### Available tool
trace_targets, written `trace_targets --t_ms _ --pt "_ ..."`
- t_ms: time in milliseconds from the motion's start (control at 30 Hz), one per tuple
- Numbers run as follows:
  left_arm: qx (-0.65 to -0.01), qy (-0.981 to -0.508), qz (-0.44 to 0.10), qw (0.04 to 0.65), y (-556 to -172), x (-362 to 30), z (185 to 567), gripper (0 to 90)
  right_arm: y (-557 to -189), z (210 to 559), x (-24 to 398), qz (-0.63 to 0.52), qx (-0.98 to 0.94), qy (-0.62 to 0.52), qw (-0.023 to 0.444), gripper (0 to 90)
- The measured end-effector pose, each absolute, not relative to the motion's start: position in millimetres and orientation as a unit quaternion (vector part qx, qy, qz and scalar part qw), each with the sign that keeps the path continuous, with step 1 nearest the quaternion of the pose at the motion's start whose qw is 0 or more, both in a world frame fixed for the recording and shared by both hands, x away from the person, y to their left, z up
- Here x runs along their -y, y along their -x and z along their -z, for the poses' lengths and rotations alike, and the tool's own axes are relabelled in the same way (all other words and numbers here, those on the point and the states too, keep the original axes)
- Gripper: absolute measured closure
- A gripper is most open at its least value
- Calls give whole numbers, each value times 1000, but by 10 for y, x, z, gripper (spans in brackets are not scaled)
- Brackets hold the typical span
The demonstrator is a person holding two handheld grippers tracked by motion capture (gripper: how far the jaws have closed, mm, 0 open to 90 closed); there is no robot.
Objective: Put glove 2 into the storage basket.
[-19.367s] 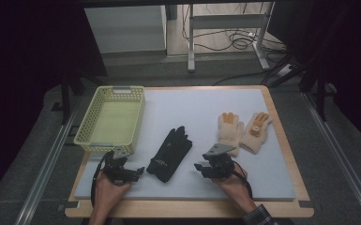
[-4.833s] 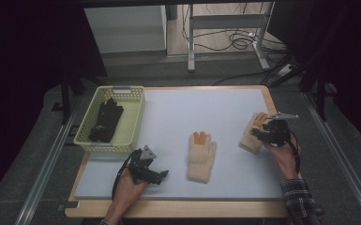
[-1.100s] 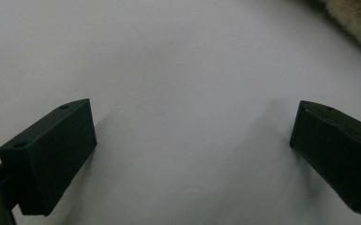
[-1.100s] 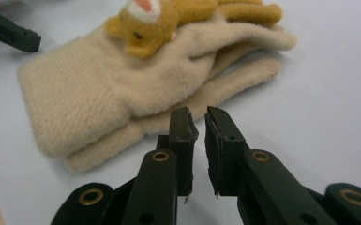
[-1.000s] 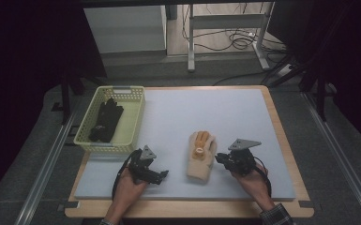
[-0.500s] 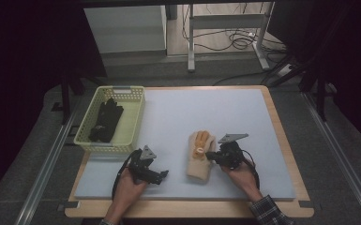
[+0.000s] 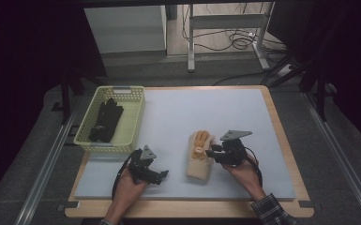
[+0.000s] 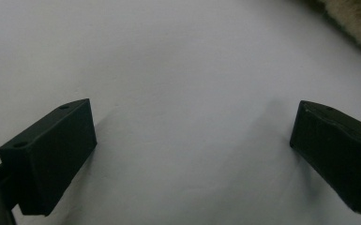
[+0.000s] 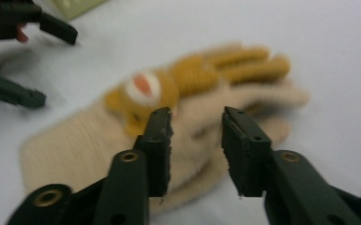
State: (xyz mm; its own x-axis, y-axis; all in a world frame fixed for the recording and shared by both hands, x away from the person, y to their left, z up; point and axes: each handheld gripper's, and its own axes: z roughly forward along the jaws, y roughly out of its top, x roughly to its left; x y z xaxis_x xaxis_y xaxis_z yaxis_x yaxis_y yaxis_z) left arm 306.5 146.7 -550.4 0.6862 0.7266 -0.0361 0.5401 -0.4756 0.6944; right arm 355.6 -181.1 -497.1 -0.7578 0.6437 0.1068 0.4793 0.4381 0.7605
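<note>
Tan gloves [image 7: 199,157], two stacked on the bench [image 7: 178,117], are sitting just ahead of the right hand-held gripper [image 7: 212,153]; its jaws have just been opening, gripping nothing. Left hand-held gripper [image 7: 161,174] is resting wide open, empty. Beyond, the yellow basket [image 7: 133,119] is holding the black gloves [image 7: 105,119], apparently sorted by pair.

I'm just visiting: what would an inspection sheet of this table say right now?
Surface: pale mat on a wooden board.
Job's things: tan gloves stacked on the mat; black gloves in the yellow basket.
Clutter: nothing seen.
Grippers: left hand-held gripper open, resting on the mat; right hand-held gripper jaws just opening, gaping over the tan gloves, pads not pressing.
Cables: one trails from each gripper; more lie on the floor behind.
Surroundings: dark, table legs beyond.
</note>
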Motion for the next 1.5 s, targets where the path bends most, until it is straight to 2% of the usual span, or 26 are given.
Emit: trace_targets --t_ms 33,100,133,233,300,433,600,667,700,733,800,1000,1067,1167,1233,1300,1400,1433,1500 --pt "-373 -849 -133 351 -3065 -1467 5504 7 -3571 5055 1834 -411 -842 -337 89 559" --pt "-373 -848 -133 351 -3065 -1467 5504 7 -3600 5172 1850 -405 -846 -339 75 544" --pt "-373 -848 -133 351 -3065 -1467 5504 7 -3618 5228 1852 -405 -846 -341 67 570" --pt "-373 -848 -133 351 -3065 -1467 5504 7 -3626 5313 1848 -418 -843 -335 49 766" --pt "-373 -849 -133 351 -3065 -1467 5504 7 -3606 5287 1812 -410 -848 -330 60 822" --pt "-373 -849 -133 351 -3065 -1467 5504 7 -3529 5157 1751 -396 -858 -310 102 835" --pt "-374 -848 -133 352 -3064 -1466 5505 7 -3436 4845 1716 -408 -857 -290 127 834" --pt "-373 -848 -134 351 -3066 -1467 5504 7 -3376 4701 1686 -421 -853 -277 136 816" --pt "-374 -848 -133 352 -3064 -1466 5505 7 -3349 4626 1677 -430 -850 -271 140 735" --pt "-374 -848 -133 352 -3064 -1466 5505 7 -3348 4581 1679 -432 -847 -273 146 698" --pt "-374 -848 -133 352 -3064 -1466 5505 7 -3387 4576 1715 -424 -845 -284 157 695" --pt "-373 -849 -133 351 -3065 -1467 5504 7 -3547 4815 1934 -396 -841 -341 139 693" --pt "-373 -849 -133 351 -3065 -1467 5504 7 -3613 4932 2006 -394 -832 -367 132 631" --pt "-373 -849 -133 351 -3065 -1467 5504 7 -3736 5060 2062 -413 -809 -406 102 477" --pt "-373 -849 -133 351 -3065 -1467 5504 7 -3830 5153 2044 -422 -798 -423 79 447" --pt "-373 -848 -133 351 -3065 -1467 5504 7 -3881 5222 1996 -416 -802 -424 70 524" --pt "-373 -848 -133 351 -3064 -1467 5504 7 -3875 5285 1908 -403 -815 -406 95 786" --pt "-373 -849 -133 351 -3065 -1467 5504 7 -3860 5272 1889 -404 -817 -400 100 841" --pt "-373 -849 -133 351 -3064 -1467 5504 7 -3809 5191 1843 -393 -823 -389 131 859"
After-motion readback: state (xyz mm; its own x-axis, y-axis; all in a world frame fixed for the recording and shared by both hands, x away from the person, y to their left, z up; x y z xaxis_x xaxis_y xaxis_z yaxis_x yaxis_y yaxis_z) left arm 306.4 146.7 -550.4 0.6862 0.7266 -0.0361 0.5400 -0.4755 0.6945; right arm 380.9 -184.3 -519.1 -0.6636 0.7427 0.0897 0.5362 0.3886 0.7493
